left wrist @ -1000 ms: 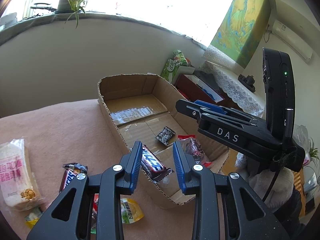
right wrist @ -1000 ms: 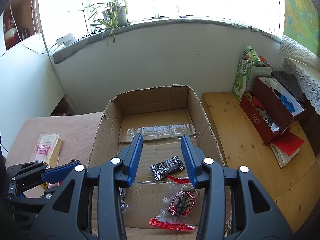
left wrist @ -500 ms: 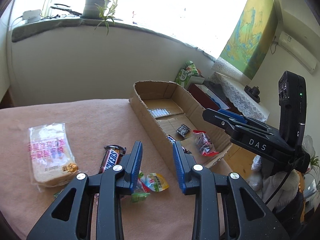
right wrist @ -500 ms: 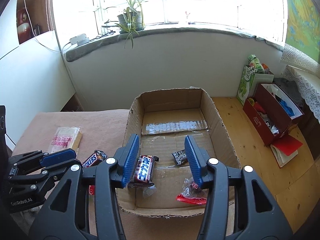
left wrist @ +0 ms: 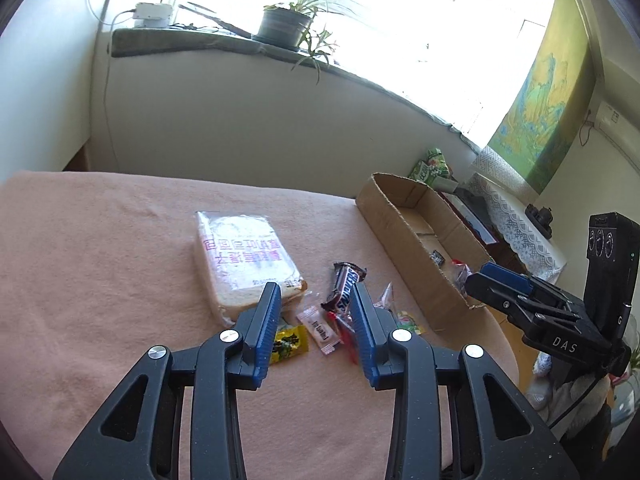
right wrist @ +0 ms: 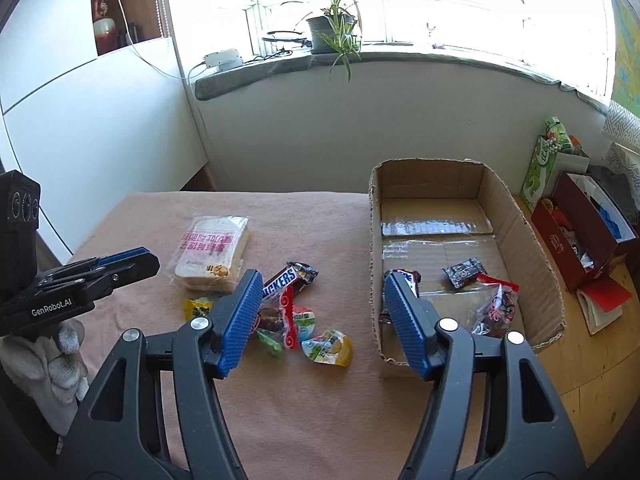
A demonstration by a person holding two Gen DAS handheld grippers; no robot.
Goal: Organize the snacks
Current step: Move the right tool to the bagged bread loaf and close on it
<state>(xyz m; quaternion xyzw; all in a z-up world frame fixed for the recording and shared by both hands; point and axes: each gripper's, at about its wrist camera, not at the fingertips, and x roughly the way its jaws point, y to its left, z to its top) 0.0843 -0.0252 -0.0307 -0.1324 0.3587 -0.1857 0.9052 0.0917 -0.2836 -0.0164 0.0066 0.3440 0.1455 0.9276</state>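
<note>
My left gripper (left wrist: 314, 292) hovers over a loose pile on the pink cloth, its jaws opening with nothing between them. Just beyond its tips lie a Snickers bar (left wrist: 345, 286), a white packet (left wrist: 320, 330), a yellow packet (left wrist: 289, 340) and a wrapped bread pack (left wrist: 240, 256). My right gripper (right wrist: 320, 280) is empty too, jaws opening, between the pile and the cardboard box (right wrist: 516, 216). Ahead of it lie the Snickers bar (right wrist: 286, 278) and a jelly cup (right wrist: 328, 346). Inside the box lie a blue bar (right wrist: 408, 278), a black packet (right wrist: 464, 272) and a red bag (right wrist: 498, 308).
A gloved hand (right wrist: 44, 360) holds the left gripper (right wrist: 136, 264) at the left edge of the right wrist view. Right of the box, on wooden boards, stand a red box (right wrist: 580, 236) and a green carton (right wrist: 540, 172). A potted plant (right wrist: 332, 32) sits on the windowsill.
Both grippers have swung left, away from over the box and toward the pile on the cloth. The blue bar now lies in the box. The right jaws have widened.
</note>
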